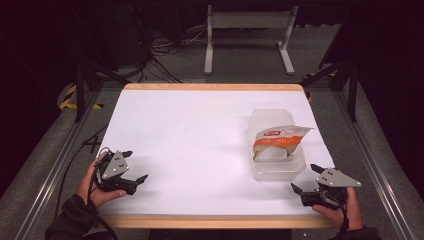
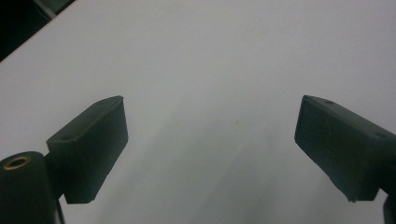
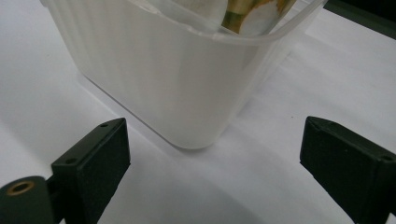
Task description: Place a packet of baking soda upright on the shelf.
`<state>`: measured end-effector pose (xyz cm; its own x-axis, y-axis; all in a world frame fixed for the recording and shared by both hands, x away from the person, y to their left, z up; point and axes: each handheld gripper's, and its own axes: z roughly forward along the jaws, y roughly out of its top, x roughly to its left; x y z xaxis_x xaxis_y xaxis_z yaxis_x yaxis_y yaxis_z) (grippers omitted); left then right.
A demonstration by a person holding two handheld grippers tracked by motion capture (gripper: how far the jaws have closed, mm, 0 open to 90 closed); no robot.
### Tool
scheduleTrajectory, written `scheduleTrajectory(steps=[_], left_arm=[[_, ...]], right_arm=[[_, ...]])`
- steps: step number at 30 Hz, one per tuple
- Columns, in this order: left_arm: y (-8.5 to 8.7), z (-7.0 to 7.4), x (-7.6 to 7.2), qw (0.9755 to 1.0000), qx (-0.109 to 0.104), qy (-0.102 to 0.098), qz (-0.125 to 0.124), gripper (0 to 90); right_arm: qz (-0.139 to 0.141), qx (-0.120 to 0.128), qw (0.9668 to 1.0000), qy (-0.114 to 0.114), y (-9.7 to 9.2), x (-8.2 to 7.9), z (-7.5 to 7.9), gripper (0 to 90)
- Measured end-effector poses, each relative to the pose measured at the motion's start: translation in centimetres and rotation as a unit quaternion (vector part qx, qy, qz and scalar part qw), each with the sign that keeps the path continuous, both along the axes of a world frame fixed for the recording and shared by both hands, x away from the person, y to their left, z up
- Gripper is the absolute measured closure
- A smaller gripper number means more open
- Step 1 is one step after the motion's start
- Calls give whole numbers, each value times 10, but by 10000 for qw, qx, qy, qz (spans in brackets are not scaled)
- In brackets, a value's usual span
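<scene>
While an orange-and-white snack packet (image 1: 278, 141) lies inside it, the clear rectangular plastic tub (image 1: 275, 171) sits on the white table (image 1: 190, 135); just beside the tub's near corner the right gripper (image 1: 306, 178) gapes empty, and well apart the left gripper (image 1: 135, 165) gapes empty too

High view: fixed overhead at the near edge, facing forward and down over the whole table (image 1: 200, 125). Left gripper view: low, close to bare tabletop, looking along its own jaws. Right gripper view: low, very near the plastic tub (image 3: 159, 79), which the high view shares (image 1: 278, 170).
</scene>
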<state>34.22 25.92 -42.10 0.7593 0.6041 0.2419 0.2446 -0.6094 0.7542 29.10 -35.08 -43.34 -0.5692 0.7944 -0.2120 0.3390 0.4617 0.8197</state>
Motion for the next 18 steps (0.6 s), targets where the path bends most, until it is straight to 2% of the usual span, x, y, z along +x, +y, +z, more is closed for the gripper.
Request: scheduleTrajectory(steps=[4,6,7,8,9,10,12,18], left_arm=[[13,-8,-4,9993,-321,-86,198,107],[21,-11,-6,9981,-527,-28,304,106],[21,-11,-6,9981,-527,-28,304,107],[28,-14,-8,9958,-818,-1,421,106],[28,-14,-8,9958,-818,-1,421,106],[34,-15,-10,9937,-1010,15,477,106],[40,-17,-12,9907,-1241,-22,561,105],[55,-21,-20,9816,-1706,-55,859,102]], right_arm=[[-38,-4,10000,24,-3,1,-1,90],[-60,3,10000,25,-4,1,-2,90],[-60,3,10000,25,-4,1,-2,90],[-83,29,10000,-2,-5,2,-1,90],[-83,29,10000,-2,-5,2,-1,90],[-95,32,9999,-5,-5,2,-1,90],[-98,59,9999,-40,-6,3,0,90],[-89,69,9999,-107,-6,3,2,87]])
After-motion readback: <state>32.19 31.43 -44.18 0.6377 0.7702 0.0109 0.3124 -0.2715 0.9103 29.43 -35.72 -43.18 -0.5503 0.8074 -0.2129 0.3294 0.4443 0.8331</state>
